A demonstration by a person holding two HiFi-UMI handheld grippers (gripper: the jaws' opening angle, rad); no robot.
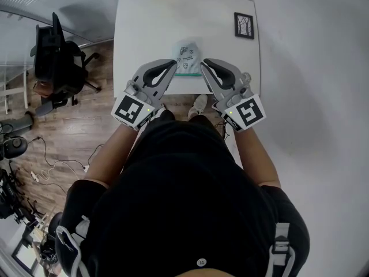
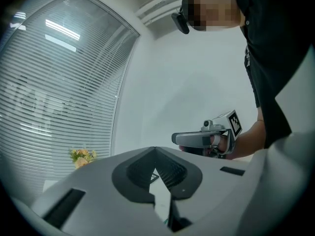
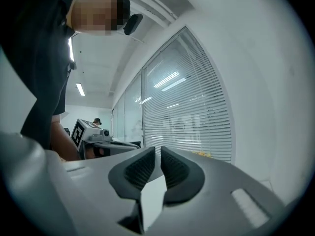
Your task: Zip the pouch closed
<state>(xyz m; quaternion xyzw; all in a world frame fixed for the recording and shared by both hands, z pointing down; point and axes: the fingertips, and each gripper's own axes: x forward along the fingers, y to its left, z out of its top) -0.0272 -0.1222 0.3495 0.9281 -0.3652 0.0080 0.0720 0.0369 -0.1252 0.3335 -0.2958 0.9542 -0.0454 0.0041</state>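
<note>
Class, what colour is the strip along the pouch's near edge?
Teal. The strip runs along the whitish pouch. It shows best in the head view.

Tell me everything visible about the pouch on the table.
The pouch is small, pale and soft-looking, with dark printed marks and a teal strip along its near edge. It lies flat on the white table, close to the near edge. Only the table visibly touches it; whether the zip is closed is too small to tell.
</note>
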